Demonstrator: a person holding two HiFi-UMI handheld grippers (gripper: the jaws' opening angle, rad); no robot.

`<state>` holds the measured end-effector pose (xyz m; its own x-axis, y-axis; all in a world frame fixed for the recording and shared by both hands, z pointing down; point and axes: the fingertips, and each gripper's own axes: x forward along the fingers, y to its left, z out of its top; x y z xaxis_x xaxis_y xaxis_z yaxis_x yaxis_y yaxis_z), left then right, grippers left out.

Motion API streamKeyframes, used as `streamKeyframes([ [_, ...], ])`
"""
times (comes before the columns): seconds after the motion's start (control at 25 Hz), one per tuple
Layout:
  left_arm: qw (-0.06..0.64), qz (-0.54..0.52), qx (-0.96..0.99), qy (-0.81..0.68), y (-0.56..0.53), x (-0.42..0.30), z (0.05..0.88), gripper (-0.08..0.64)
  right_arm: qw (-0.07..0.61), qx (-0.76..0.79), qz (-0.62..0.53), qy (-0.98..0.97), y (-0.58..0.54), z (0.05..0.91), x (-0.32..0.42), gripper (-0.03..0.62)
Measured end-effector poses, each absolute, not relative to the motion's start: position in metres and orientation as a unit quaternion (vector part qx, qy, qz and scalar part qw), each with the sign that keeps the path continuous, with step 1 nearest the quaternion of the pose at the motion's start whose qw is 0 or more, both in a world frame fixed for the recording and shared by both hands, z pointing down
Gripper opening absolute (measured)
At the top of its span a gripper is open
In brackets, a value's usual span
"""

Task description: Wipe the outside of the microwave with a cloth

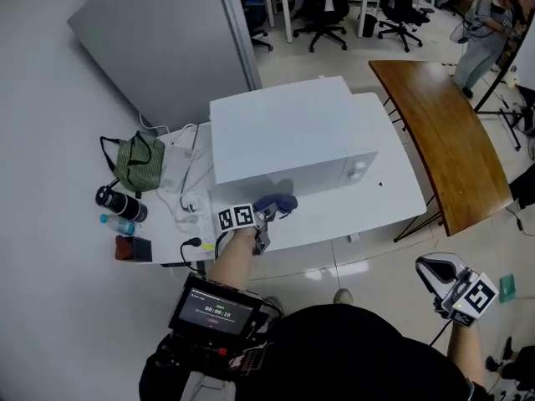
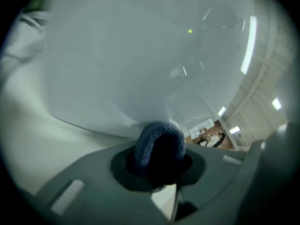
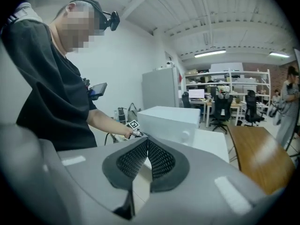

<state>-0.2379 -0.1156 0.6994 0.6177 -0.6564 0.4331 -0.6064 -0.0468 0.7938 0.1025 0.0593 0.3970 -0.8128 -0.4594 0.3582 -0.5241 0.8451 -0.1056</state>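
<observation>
A white microwave [image 1: 284, 144] stands on the white table [image 1: 393, 199], its knobs at the front right. My left gripper [image 1: 266, 224] is shut on a blue cloth [image 1: 277, 204], which is pressed against the microwave's near lower side. In the left gripper view the blue cloth [image 2: 158, 146] bulges between the jaws, right against the glossy white microwave wall [image 2: 140, 55]. My right gripper [image 1: 441, 284] hangs low at the right, away from the table, shut with nothing in it. Its view shows the microwave [image 3: 169, 122] from the side, the pads [image 3: 161, 161] closed together.
At the table's left end lie a green bag [image 1: 139, 164], a black bottle [image 1: 122, 205], a water bottle [image 1: 118, 224] and white cables [image 1: 185, 186]. A brown wooden table [image 1: 443, 132] stands to the right. A grey cabinet [image 1: 175, 40] is behind, with office chairs [image 1: 326, 7] and a person [image 1: 485, 32] farther off.
</observation>
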Motion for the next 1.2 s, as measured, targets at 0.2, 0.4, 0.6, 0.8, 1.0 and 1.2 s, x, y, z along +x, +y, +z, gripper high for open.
streamKeyframes([
  [0.2, 0.506, -0.039, 0.716, -0.480, -0.059, -0.382, 0.662, 0.072, 0.164, 0.173, 0.073, -0.968, 0.080, 0.389, -0.038, 0.008],
  [0.4, 0.478, -0.043, 0.757, -0.443, -0.001, -0.423, 0.607, 0.073, 0.141, 0.100, 0.050, -0.984, 0.092, 0.365, -0.147, 0.008],
  [0.6, 0.413, -0.098, 0.795, -0.434, 0.008, -0.453, 0.540, 0.074, 0.118, 0.081, 0.026, -0.989, 0.081, 0.344, -0.188, 0.008],
  [0.8, 0.339, -0.081, 0.804, -0.483, -0.030, -0.485, 0.491, 0.074, 0.106, 0.078, 0.008, -0.991, 0.046, 0.334, -0.188, 0.006],
  [1.0, 0.303, -0.073, 0.792, -0.524, -0.097, -0.506, 0.470, 0.074, 0.094, 0.073, -0.026, -0.993, -0.016, 0.337, -0.170, 0.007],
  [1.2, 0.311, -0.099, 0.788, -0.521, -0.184, -0.500, 0.458, 0.074, 0.084, 0.062, -0.035, -0.994, -0.119, 0.322, -0.151, 0.006],
])
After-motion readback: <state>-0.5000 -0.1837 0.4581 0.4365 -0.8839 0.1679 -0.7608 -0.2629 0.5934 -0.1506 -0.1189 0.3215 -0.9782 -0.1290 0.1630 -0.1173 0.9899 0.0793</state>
